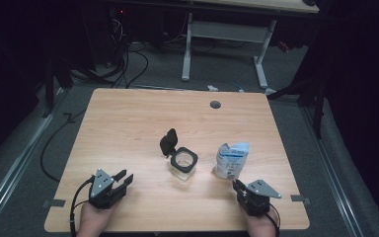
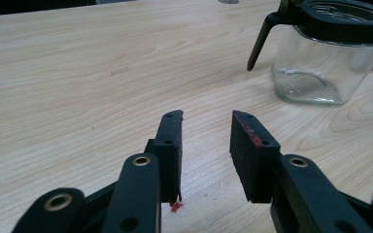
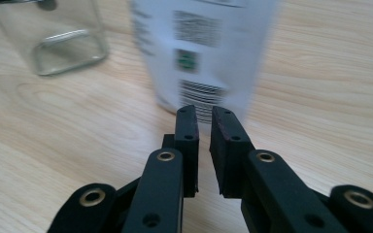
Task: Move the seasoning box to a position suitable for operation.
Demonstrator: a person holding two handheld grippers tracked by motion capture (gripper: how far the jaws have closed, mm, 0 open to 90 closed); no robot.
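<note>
- My left gripper [image 1: 123, 181] sits near the table's [image 1: 128, 123] front left corner, jaws partly open, holding nothing.
- The glass jar [image 1: 183, 163], lid up, stands mid-table.
- The white bag [image 1: 231, 160] stands right of it.
- My right gripper [image 1: 239, 186], near the front right corner, has a thin gap, empty.

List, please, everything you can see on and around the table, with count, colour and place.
glass jar: one, clear with black rim and open black flip lid, table centre
pouch: one, white and blue, open-topped, upright right of the jar
table: one, light wood, with a grey grommet near its far edge
desk frame: one, white, on the floor beyond
left gripper: one, black, near-left corner, jaws apart, holding nothing
right gripper: one, black, just before the pouch, narrow gap, nothing between
</note>
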